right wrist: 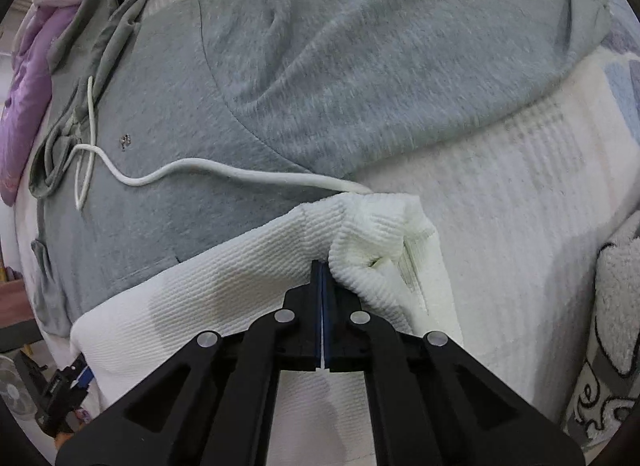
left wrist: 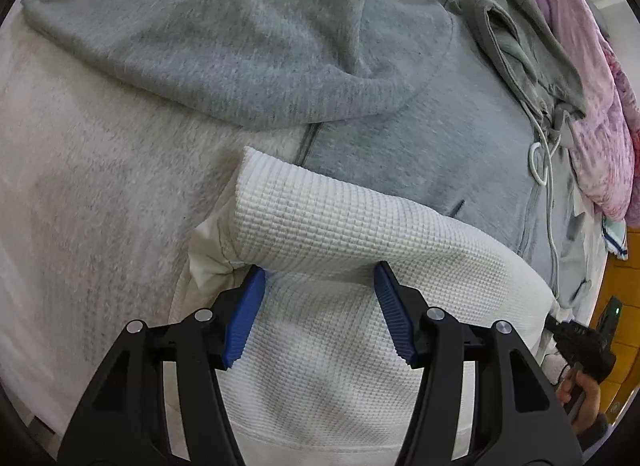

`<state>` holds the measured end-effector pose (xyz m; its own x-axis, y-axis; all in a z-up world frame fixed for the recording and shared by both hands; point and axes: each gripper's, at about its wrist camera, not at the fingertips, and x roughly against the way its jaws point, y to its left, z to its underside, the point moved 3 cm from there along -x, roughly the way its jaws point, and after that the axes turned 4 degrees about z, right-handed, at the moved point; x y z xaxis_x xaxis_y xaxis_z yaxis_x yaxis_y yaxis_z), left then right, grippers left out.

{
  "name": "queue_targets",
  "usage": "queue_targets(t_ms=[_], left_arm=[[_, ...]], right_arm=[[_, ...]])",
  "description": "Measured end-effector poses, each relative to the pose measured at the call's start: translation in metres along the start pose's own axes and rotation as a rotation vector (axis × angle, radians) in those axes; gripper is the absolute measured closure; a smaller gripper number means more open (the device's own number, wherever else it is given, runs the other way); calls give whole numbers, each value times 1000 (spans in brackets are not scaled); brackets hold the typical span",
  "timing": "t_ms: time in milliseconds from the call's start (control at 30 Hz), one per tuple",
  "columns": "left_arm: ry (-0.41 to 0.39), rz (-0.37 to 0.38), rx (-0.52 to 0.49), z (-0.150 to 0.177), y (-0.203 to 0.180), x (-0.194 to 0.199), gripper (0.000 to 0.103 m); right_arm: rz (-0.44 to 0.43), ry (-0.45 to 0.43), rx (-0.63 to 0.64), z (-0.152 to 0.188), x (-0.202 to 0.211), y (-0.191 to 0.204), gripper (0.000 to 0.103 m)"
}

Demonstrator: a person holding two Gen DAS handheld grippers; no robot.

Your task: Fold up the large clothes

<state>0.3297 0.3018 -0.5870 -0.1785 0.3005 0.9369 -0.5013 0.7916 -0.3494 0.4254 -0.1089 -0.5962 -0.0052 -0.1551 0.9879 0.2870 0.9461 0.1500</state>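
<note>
White waffle-knit garment (left wrist: 340, 225), one, lies over one grey zip hoodie (left wrist: 248, 49); right gripper (right wrist: 322, 266) pinches its bunched edge, left gripper (left wrist: 320, 278) stands open around a fold.

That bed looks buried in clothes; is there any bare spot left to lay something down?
Some. In the left view, bare bedding lies left of the white garment, below the grey hoodie. In the right view, a bare strip lies right of the garment. The far edge is crowded with purple bedding.

Waffle-textured white cloth garment (left wrist: 328, 225), fuzzy matt grey hoodie (left wrist: 248, 45), and seemingly ribbed blue plastic pads (left wrist: 246, 316).
</note>
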Motion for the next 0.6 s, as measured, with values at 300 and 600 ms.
queue_targets(t_ms=[300,600], left_arm=[[-47,195,81,15,20,44,28],[-50,156,148,75,83,76,28]], right_arm=[[-86,-55,222,71,64,76,100],[-195,58,310,92,15,184,103]])
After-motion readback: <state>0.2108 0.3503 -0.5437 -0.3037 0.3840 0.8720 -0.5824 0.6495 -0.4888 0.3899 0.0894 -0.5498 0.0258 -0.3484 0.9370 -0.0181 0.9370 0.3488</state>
